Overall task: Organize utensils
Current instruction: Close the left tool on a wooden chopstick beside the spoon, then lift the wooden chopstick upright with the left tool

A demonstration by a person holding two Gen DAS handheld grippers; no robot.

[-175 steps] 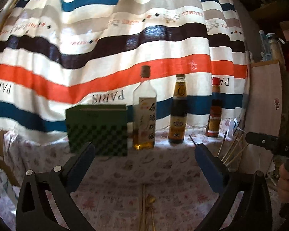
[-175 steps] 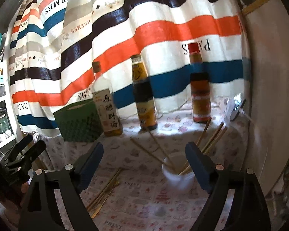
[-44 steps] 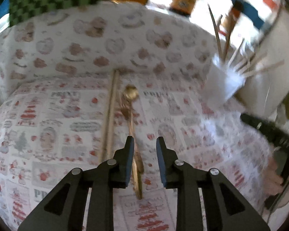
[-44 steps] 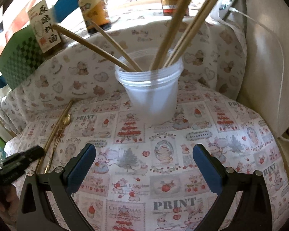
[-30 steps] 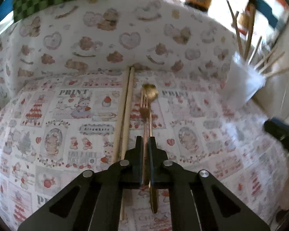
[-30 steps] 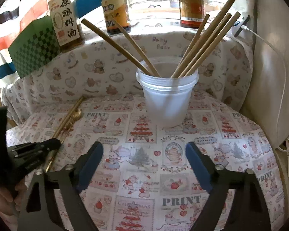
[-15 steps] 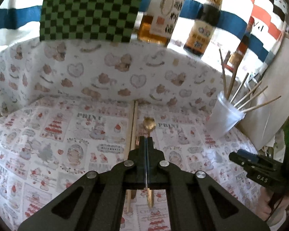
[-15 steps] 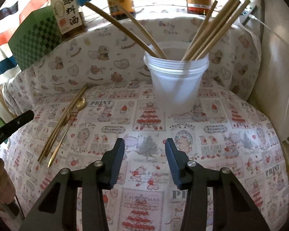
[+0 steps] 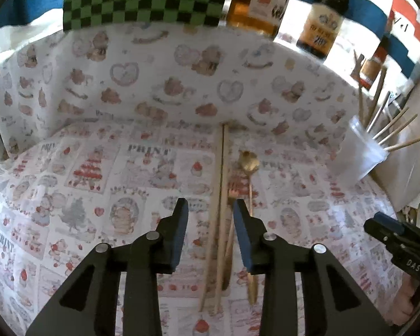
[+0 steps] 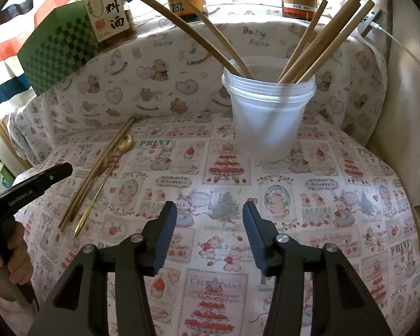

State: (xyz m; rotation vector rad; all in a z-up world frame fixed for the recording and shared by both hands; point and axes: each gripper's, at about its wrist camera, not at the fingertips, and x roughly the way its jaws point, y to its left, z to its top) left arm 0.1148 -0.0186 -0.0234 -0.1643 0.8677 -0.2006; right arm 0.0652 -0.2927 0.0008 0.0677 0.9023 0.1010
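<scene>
Spoon point(image 9: 249, 165), fork point(image 9: 232, 196), chopsticks point(image 9: 219, 210) flat on cloth point(image 9: 98, 168), frame centre. Half second back: left gripper point(image 9: 210, 221) pinched tight over them; now jaws opening, nothing gripped, utensils not lifted. Judged: grab missed or let go, retry needed. Chopsticks and fork handle seen through gap between fingers; spoon handle just past right finger point(image 9: 242, 229). Cup point(image 10: 268, 117) with more chopsticks upper centre in right view. Right gripper point(image 10: 210, 238) half spread, opening slightly, empty, above bare cloth.
</scene>
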